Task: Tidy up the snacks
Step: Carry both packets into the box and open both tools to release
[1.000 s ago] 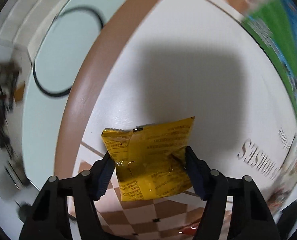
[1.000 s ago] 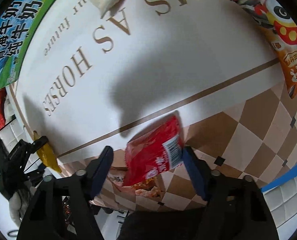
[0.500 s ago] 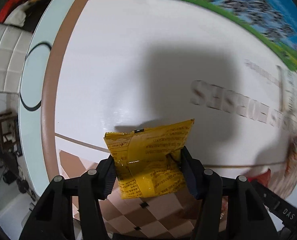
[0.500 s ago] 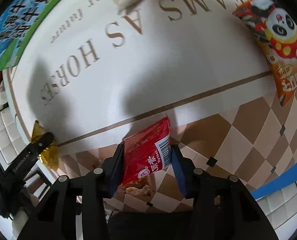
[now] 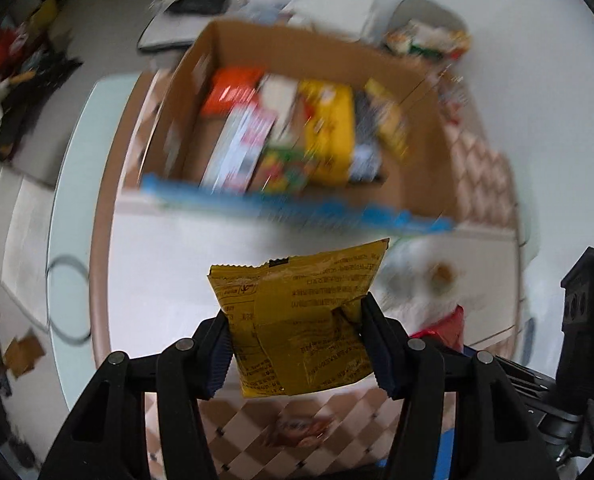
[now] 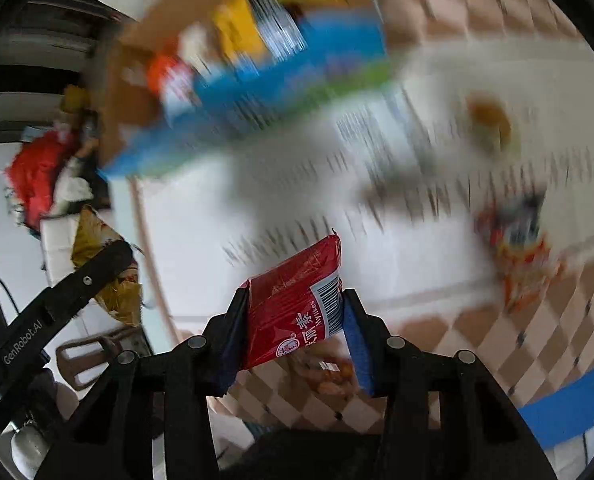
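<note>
Two tools, each clamped on one snack. We see the left tool (image 5: 297,344) closed onto a yellow snack packet (image 5: 297,320), its pads pressing both side edges, the packet at lower centre of the left wrist view and lifted off the bench (image 5: 169,272). We see the right tool (image 6: 293,332) closed onto a red snack packet (image 6: 297,312) with a barcode, at lower centre of the right wrist view. Upper centre of the left view: an open cardboard box (image 5: 417,184) holding assorted packets, motion-blurred, with a blue-green carton (image 5: 297,208) lying along its near side. The red packet shows at lower right of the left view, just beside the yellow one. An orange snack bag (image 6: 525,276) lies on the bench at right of the right view, blurred.
</note>
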A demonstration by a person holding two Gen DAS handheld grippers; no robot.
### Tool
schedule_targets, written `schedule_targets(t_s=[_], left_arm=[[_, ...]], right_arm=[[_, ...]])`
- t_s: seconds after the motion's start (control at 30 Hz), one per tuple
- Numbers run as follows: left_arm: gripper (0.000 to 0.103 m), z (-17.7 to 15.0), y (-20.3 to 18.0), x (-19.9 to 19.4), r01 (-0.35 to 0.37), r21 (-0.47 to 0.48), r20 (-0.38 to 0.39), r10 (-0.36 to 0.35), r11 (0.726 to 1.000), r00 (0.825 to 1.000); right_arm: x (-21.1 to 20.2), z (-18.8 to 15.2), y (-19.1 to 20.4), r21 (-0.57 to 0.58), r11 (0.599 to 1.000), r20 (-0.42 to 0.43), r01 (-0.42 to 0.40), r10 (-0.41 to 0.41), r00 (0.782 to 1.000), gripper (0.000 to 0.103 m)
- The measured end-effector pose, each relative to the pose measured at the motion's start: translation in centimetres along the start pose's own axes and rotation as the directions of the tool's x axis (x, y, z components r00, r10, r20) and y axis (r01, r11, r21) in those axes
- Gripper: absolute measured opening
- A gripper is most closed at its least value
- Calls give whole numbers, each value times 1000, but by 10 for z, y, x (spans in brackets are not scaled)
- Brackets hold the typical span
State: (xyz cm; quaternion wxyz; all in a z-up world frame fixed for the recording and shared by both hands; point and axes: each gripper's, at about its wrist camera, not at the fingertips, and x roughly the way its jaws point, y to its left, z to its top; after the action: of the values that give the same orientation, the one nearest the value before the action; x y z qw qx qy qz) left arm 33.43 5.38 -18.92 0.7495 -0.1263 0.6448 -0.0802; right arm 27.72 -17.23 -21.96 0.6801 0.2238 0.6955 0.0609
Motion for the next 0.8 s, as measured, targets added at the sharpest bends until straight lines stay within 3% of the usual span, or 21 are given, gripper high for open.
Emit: schedule_targets(t_s=[0.17,0.23,0.33,0.5,0.7,0.8], left_arm=[[55,65,-13,11,87,12,-57,-86,996,995],[55,91,-13,29,144,-31,-121,-147,989,982],[55,119,-14,61,174,-81,-202,-187,982,961],[55,147,-23,101,151,-82,-294,-169,985,941],[55,153,-33,136,132,-64,-373,-147,989,916],[55,153,-35,146,121,-58,-386,-134,991,913]], right_arm=[[-29,61,29,-55,998,116,32,-25,993,48],[-25,85,36,-65,996,135,59,-50,990,48],[-12,115,32,-67,992,141,110,-100,985,48],[23,146,23,-66,982,123,176,-167,978,48],[55,159,15,-76,973,91,216,-209,974,48],[65,161,13,-74,972,78,224,-218,973,48]])
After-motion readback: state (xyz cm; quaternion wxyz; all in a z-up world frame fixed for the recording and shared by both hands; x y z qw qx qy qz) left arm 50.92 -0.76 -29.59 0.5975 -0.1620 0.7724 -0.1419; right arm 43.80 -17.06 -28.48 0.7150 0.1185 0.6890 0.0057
